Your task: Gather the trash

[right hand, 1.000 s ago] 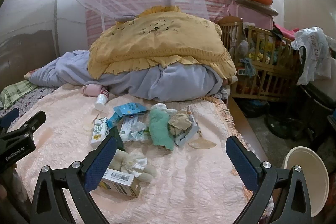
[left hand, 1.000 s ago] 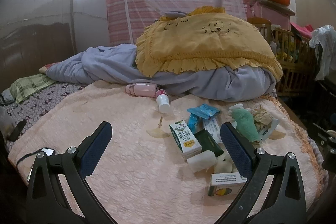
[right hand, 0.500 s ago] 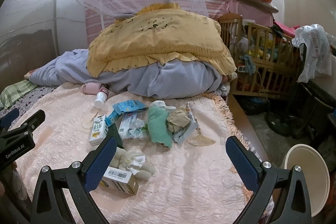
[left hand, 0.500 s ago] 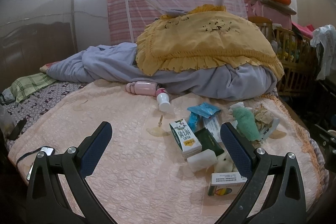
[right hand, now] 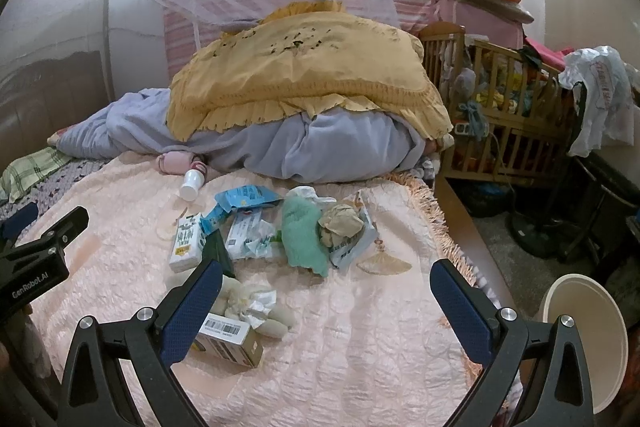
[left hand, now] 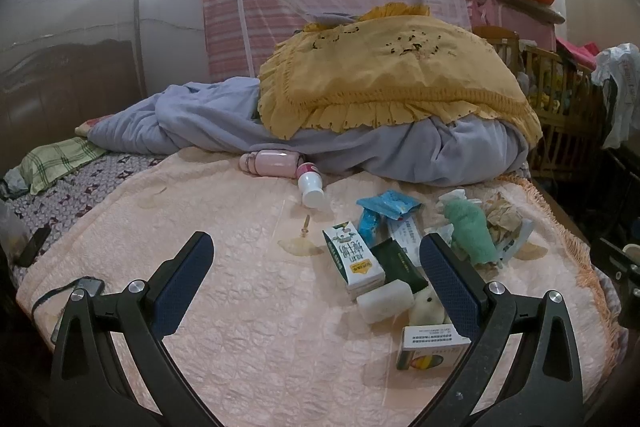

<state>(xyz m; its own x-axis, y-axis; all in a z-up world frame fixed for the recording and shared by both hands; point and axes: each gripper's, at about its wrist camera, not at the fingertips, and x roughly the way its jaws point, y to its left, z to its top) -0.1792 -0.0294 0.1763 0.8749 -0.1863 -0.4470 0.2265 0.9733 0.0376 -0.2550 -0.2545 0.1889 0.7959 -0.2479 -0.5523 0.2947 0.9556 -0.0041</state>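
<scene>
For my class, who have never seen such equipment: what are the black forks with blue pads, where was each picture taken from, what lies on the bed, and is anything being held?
No robot here: a person carries a hand-held claw in each hand, each with a camera looking along its fingers. One view looks past the left claw, the other past the right claw. Both claws are open and hold nothing. On the pink bedspread lies scattered rubbish: a milk carton, a blue wrapper, a green cloth, crumpled paper and a small box. A pale bin stands beside the bed.
</scene>
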